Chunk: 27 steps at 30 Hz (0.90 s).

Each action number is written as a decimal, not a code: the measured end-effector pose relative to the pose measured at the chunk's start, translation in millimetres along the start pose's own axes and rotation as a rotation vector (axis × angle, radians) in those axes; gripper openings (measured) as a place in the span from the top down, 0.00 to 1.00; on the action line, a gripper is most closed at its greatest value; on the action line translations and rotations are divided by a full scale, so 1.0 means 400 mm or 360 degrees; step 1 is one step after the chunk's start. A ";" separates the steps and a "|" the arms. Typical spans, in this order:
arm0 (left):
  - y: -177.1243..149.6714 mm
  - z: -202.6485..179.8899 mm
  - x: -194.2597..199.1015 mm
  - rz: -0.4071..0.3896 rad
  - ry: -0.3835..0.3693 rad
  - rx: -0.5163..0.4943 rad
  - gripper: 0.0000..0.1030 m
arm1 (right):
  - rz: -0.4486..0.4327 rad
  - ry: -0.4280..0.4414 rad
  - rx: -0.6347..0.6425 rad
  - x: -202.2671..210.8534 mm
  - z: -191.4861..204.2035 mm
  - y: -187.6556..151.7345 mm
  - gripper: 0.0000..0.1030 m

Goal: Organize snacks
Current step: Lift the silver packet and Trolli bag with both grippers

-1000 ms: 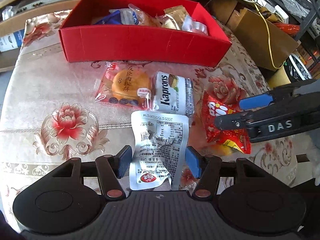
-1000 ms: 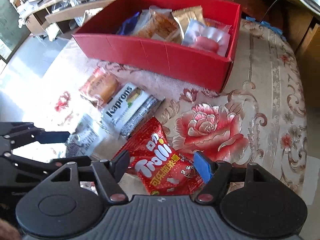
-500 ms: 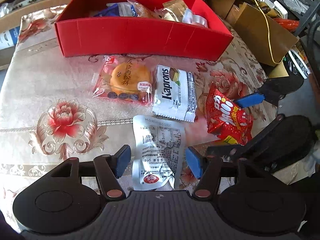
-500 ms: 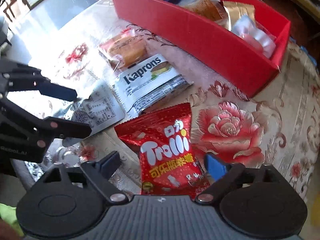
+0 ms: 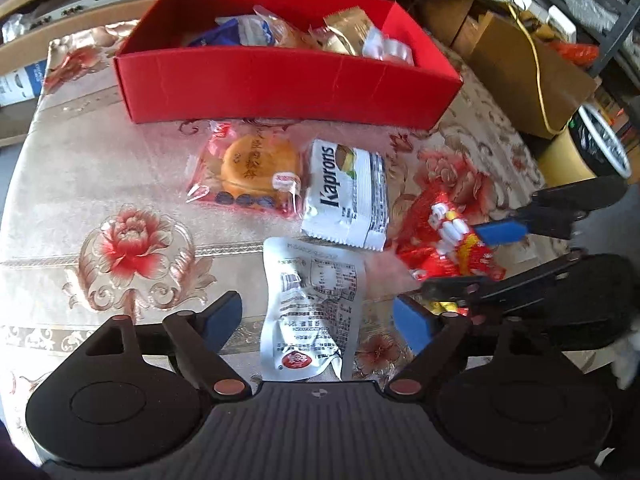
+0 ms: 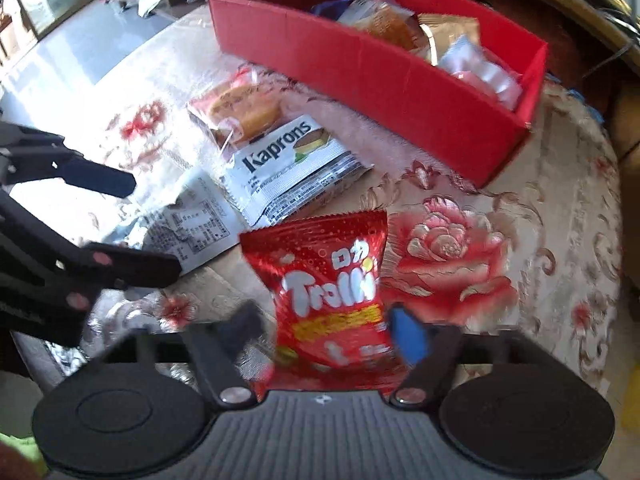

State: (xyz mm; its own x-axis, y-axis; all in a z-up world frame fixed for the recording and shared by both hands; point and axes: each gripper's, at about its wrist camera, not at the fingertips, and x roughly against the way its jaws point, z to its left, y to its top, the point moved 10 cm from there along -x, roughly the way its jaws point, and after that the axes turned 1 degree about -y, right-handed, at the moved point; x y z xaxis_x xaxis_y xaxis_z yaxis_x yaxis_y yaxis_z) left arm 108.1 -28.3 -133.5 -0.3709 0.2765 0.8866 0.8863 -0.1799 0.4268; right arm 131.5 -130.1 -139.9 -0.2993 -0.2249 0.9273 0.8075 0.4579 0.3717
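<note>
The right gripper point(image 6: 328, 330) had its fingers spread on either side of the shiny red Trolli candy bag point(image 6: 332, 280), which lay on the floral cream tablecloth point(image 6: 560, 208); whether the pads touched it could not be told. The left gripper point(image 5: 318, 320) stood spread around the silver foil pouch point(image 5: 310, 304). Beyond lay a white Kaprons wafer pack point(image 5: 346, 196) and a clear-wrapped round golden pastry point(image 5: 256, 170), near the red cardboard box point(image 5: 280, 84) of snacks.

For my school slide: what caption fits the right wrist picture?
Right gripper closing around a red Trolli bag on the table, red snack box waiting behind.
</note>
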 end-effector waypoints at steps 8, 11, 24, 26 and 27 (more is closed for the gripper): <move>-0.027 -0.027 -0.036 0.0045 0.0189 -0.0217 0.21 | -0.0051 -0.0013 -0.0140 0.065 -0.043 -0.009 0.52; -0.027 -0.032 -0.031 0.0025 0.0238 -0.0265 0.37 | -0.0127 0.0006 -0.0196 0.096 -0.049 0.006 0.58; -0.030 -0.035 -0.021 0.0022 0.0186 -0.0212 0.38 | -0.0080 0.0037 -0.0339 0.086 -0.060 -0.018 0.45; -0.028 -0.036 -0.022 0.0021 0.0165 -0.0197 0.35 | -0.0085 0.0018 -0.0367 0.089 -0.063 -0.016 0.43; -0.028 -0.037 -0.023 0.0024 0.0154 -0.0192 0.34 | -0.0093 -0.0005 -0.0391 0.096 -0.069 -0.017 0.41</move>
State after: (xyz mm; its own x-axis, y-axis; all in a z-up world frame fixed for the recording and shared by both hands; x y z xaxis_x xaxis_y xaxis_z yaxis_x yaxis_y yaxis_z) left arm 97.4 -42.6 -143.8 -0.3881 0.1820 0.9035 0.8542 -0.2969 0.4268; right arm 128.8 -165.7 -108.0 -0.3501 -0.2423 0.9049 0.8881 0.2212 0.4028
